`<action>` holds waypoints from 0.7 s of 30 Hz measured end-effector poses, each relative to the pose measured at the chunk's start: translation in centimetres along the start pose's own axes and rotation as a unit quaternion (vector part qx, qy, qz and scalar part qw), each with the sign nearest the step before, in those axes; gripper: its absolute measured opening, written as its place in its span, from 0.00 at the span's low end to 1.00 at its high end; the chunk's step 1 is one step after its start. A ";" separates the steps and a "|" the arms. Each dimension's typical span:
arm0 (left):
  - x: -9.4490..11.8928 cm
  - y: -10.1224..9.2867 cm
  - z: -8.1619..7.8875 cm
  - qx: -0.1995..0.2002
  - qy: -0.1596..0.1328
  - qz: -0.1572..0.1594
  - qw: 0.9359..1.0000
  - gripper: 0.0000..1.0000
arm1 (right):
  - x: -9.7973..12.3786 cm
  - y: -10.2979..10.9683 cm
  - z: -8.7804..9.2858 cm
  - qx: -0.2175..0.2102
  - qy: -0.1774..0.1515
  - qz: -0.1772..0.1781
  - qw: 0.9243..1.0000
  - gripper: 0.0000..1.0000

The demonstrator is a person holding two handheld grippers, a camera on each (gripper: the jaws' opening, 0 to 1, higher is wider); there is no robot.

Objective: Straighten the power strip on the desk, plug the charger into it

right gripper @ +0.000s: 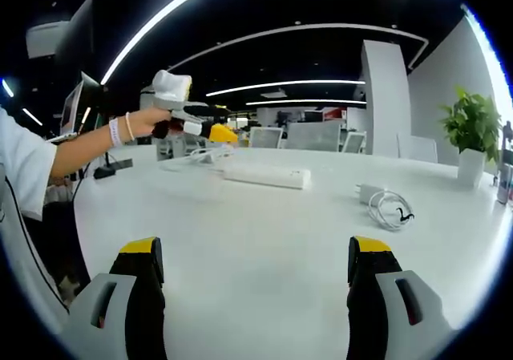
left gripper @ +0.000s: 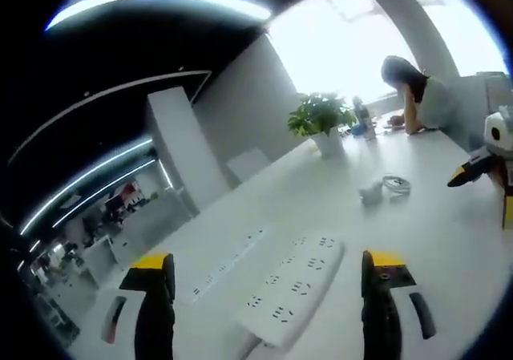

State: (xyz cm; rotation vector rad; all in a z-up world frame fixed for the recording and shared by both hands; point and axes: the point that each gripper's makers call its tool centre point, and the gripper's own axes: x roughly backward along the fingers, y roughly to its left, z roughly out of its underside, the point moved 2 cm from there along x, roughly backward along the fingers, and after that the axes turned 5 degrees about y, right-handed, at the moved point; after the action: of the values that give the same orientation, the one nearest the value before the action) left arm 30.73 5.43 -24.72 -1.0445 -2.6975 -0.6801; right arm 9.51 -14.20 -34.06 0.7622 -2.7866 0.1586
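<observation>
From the left gripper view, I have the power strip (left gripper: 292,288) lying on the white desk (left gripper: 433,232) right between my left gripper's (left gripper: 268,284) jaws, which stand spread wide with nothing in them. The strip's long axis runs from about 7 o'clock up toward 1 o'clock in that view, so it sits skewed against the line of the jaws, with its near end down at the bottom of the view. A second, slimmer socket bar (left gripper: 228,264) lies just beside it at 10 o'clock.

The charger (left gripper: 371,192) and its coiled cable (left gripper: 396,184) rest farther out at 1 o'clock, well apart from the strip. Beyond them stands a potted plant (left gripper: 321,119).

In the right gripper view, my right gripper (right gripper: 252,276) is likewise spread and empty. The strip (right gripper: 266,175) lies across the desk at 12 o'clock, with my left gripper (right gripper: 204,127) hovering over its left end. The charger (right gripper: 369,192) sits at 1 o'clock, nearer to this gripper than the strip is.

I judge the left gripper is placed for straightening the strip, and the right is the closer one for fetching the charger.
</observation>
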 end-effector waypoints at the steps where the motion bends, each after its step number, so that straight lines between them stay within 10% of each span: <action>1: 0.2 -0.2 0.1 0.003 -0.004 -0.001 1.000 0.99 | 0.0 0.0 0.0 0.000 0.000 -0.001 1.000 0.95; 21: 3.4 0.1 1.3 0.050 -0.062 -0.049 0.996 0.99 | -0.2 -0.1 0.1 -0.003 -0.002 -0.003 1.000 0.95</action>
State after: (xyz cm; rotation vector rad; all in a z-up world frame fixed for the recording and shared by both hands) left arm 28.28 8.15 -24.75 -0.9673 -2.8712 -0.5056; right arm 9.66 -14.20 -34.16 0.7695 -2.7872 0.1469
